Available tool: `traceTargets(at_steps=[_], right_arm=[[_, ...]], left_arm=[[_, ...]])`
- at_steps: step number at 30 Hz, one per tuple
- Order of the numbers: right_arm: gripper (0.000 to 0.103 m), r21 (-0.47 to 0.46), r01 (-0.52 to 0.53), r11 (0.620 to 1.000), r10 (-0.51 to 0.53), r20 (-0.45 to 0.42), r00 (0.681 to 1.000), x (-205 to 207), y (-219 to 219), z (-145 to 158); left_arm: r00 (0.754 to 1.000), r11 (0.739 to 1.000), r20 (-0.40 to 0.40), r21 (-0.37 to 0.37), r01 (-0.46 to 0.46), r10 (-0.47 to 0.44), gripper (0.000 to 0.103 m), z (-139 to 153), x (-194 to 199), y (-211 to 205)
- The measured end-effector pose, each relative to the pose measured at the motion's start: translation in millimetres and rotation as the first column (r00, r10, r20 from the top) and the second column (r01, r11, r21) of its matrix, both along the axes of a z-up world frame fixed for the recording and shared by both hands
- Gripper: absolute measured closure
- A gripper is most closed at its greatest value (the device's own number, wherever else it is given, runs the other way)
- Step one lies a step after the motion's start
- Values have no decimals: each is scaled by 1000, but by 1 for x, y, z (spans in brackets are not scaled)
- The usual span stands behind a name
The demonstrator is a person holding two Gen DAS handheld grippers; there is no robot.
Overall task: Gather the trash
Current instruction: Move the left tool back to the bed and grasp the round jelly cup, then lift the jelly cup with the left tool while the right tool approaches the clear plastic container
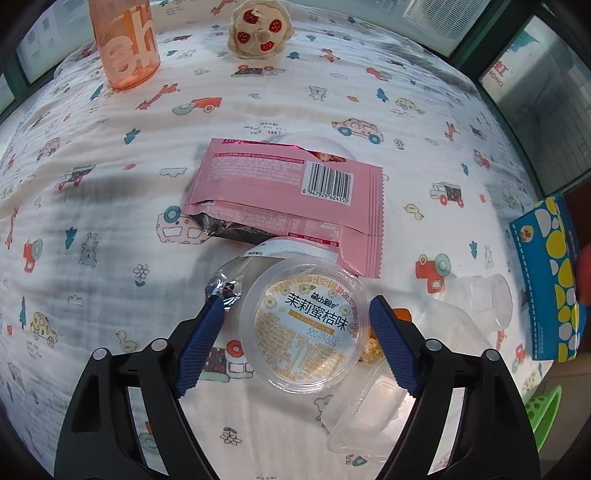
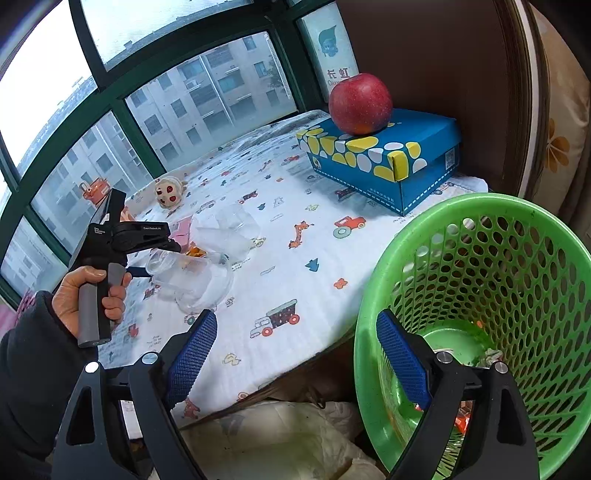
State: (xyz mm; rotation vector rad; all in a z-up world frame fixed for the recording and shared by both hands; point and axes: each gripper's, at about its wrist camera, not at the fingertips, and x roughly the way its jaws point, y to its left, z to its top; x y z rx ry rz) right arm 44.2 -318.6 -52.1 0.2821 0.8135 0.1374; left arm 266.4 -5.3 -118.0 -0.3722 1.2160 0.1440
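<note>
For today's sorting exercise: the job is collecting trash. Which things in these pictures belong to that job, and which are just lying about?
Belongs to the job:
jelly cup
pink wrapper
foil scrap
clear plastic tray
clear cup
green basket

Just lying about:
apple
blue box
orange bottle
plush toy

one apple (image 2: 360,103), one basket (image 2: 373,295), one bottle (image 1: 125,44)

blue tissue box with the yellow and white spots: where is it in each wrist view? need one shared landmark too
Left wrist: blue box at the right edge, mid-height, partly cut off by the frame.
Right wrist: blue box upper centre-right, on the printed cloth, a red apple on top.
Shared landmark: the round plush toy with red spots, top centre in the left view, left of centre in the right.
</note>
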Motion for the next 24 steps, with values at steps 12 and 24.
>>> traceTargets(at_steps=[12,24], right_arm=[[18,-7,-22,1000,22,4,1000,2,9,2],[18,-35,-211,977,211,0,977,36,72,1]], left_arm=[[999,999,36,-33,25,-23,38,8,-12,8],[993,997,116,-74,30,-21,38,38,-44,44]])
